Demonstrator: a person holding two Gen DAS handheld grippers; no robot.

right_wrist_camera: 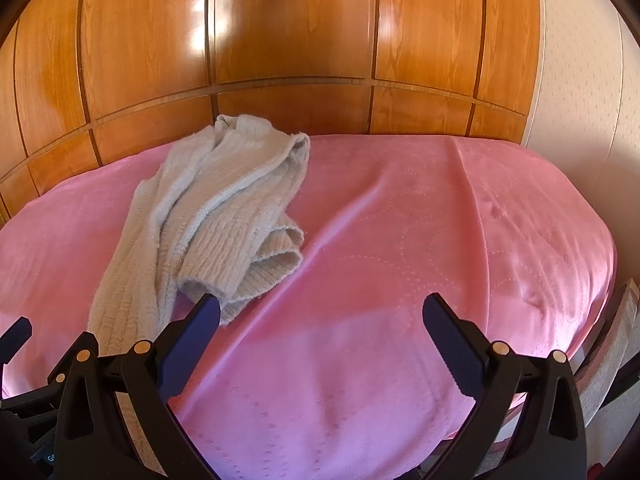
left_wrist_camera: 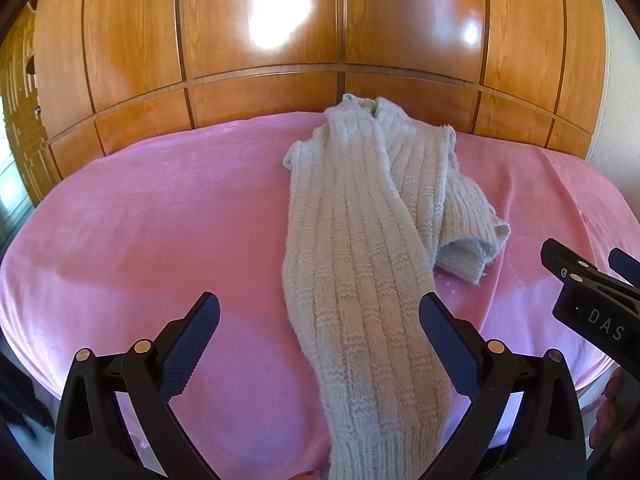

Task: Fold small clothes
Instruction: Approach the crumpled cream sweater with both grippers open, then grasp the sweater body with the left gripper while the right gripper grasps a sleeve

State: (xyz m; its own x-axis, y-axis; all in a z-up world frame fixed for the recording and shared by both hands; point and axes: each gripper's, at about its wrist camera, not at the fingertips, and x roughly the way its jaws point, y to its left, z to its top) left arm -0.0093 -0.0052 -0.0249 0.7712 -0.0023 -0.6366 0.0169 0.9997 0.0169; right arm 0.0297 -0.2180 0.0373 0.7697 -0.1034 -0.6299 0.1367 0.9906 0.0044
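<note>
Pink bedspread (left_wrist_camera: 160,220) bears crumpled knit garment (left_wrist_camera: 360,240).

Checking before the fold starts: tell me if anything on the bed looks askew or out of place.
The white knit garment is not laid flat: it lies bunched in a long rumpled strip on the pink bedspread, with one sleeve doubled over itself beside the body. Both the left gripper and right gripper are open, holding nothing.

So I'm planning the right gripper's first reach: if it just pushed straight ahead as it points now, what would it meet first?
Probably only the pink bedspread: the right gripper is open and aims at bare cover. The knitted garment lies off to its left, near the left fingertip. Depth is hard to judge.
</note>
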